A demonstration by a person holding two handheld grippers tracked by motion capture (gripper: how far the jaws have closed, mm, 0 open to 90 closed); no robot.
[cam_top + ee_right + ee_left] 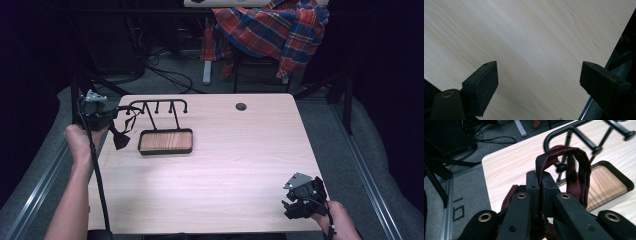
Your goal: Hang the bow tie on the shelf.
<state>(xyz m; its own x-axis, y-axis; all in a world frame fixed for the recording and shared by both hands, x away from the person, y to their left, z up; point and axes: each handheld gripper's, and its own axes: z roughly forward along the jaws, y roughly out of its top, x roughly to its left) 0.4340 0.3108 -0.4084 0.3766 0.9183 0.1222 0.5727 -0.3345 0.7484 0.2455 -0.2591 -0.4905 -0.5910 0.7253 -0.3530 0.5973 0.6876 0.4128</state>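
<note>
The left gripper (538, 182) has its two black jaws pressed together on a dark red strap (574, 167), which rises from between the jaw tips, arches over in a loop and drops back down on the far side. In the high view this left gripper (114, 116) sits at about nine o'clock on the table, at its left edge, held by the person's left hand (80, 140), and the strap (121, 137) hangs from it with a dark end dangling just above the tabletop. Just beyond the jaws, toward three o'clock from the gripper, stands a black metal rack (159, 106) with a curved top bar and short pegs pointing outward; the strap's loop lies right beside the end of that bar, though whether it touches the bar cannot be told. The rack rises from a black-rimmed tray with a wooden floor (165, 141). The right gripper (539, 82) has its jaws spread wide apart with nothing between them, looking down on bare light wood. In the high view the right gripper (295, 202) is at about five o'clock, near the table's front right corner, held by the right hand (337, 217). The pale wooden table (225, 165) has a small round hole (241, 106) near twelve o'clock. Behind the table, a red and blue plaid cloth (272, 27) is draped over a chair.
</note>
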